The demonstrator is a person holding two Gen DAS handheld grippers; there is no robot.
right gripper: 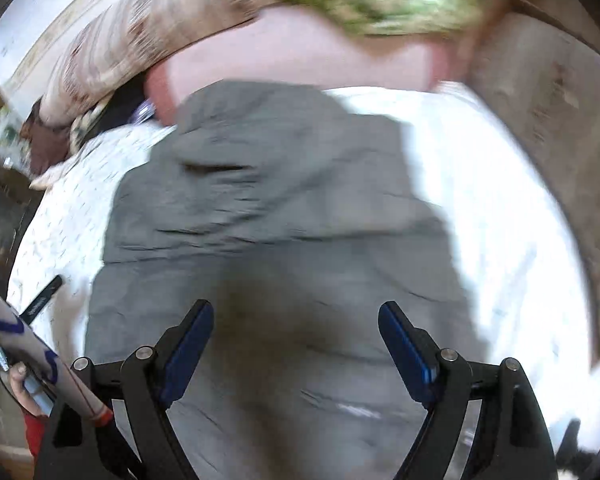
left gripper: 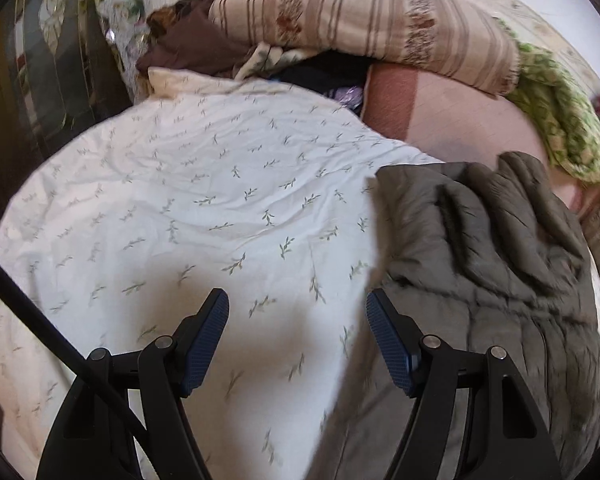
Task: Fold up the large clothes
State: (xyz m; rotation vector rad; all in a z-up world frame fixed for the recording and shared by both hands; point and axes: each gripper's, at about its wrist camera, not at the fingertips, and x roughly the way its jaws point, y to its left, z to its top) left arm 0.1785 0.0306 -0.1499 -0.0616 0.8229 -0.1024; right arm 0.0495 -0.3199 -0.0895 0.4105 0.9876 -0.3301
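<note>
both grippers' jaws wide and empty over grey quilted jacket [right gripper: 268, 220] on leaf-print white sheet [left gripper: 188, 200], striped pillow [left gripper: 372, 20] beyond

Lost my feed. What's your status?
Left gripper open, right gripper open, both empty. Grey quilted jacket lying rumpled on white leaf-print sheet. Nothing blocking.

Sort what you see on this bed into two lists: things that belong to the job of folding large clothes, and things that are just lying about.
Belongs to the job:
grey quilted jacket
left gripper, open
right gripper, open
white leaf-print sheet, the work surface

Just lying about:
striped blanket
green patterned cloth
brown garment
pink cover
</note>
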